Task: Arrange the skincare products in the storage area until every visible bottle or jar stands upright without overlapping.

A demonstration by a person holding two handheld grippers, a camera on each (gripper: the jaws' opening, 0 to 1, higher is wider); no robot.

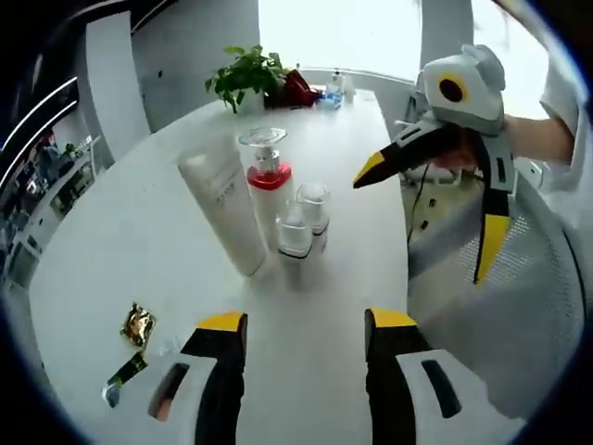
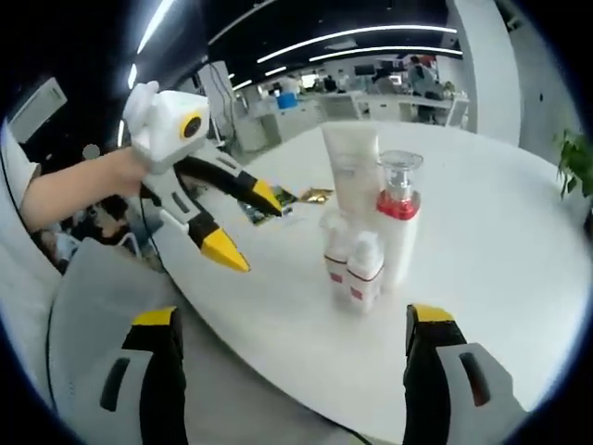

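Note:
Four skincare products stand upright in a tight cluster on the white table [image 1: 120, 241]: a tall white tube [image 1: 222, 209], a pump bottle with a red collar [image 1: 267, 181] and two small clear-capped bottles [image 1: 295, 234] [image 1: 315, 206]. My left gripper [image 1: 306, 320] is open, short of the cluster and empty. The right gripper [image 1: 423, 222] comes in from the right, open, beside the bottles. In the right gripper view the tube [image 2: 352, 167], pump bottle [image 2: 398, 222] and small bottles [image 2: 364, 271] [image 2: 335, 248] stand ahead of my open right gripper [image 2: 290, 315]. The left gripper [image 2: 252, 227] hovers open to their left.
A gold wrapper [image 1: 137, 324] and a dark sachet [image 1: 125, 375] lie near the table edge at left. A potted plant [image 1: 246, 74], a red item [image 1: 296, 88] and a blue bottle [image 1: 332, 93] sit at the far end. A grey mesh chair [image 1: 528, 306] stands beside the table.

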